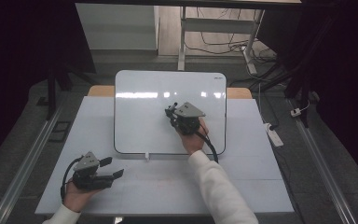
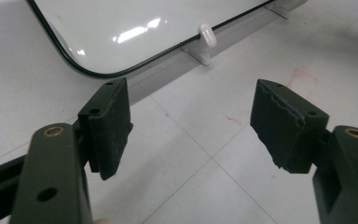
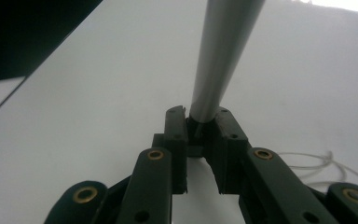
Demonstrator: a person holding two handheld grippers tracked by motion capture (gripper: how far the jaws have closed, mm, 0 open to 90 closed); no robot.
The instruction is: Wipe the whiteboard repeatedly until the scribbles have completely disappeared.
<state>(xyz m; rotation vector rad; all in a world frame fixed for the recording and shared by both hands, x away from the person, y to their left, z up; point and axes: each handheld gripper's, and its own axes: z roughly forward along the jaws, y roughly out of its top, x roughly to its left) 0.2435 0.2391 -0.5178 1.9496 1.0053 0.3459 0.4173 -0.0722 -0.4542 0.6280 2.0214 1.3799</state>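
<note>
The right gripper (image 1: 171, 112) hovers over the middle of the whiteboard (image 1: 140, 112), which lies flat on the far half of the white counter (image 1: 168, 186). Its jaws are clamped on a slim grey marker (image 3: 221, 51): in the right gripper view the pen's lower end sits pinched between the two black pads, and its barrel runs straight up and away from the jaws, out past the top of that view, with the glossy board surface behind it. From the high view the marker itself is too small and too hidden by the gripper body to make out, and I cannot tell whether its tip touches the board.

The left gripper (image 1: 112, 168) rests low on the near left part of the counter, well apart from the right one and just short of the whiteboard's near edge. Its jaws stand wide apart with nothing between them; the left gripper view looks through the gap at bare counter, the board's rounded black-rimmed corner (image 2: 88, 70) and a small white clip (image 2: 207, 35) at the board's edge.
</note>
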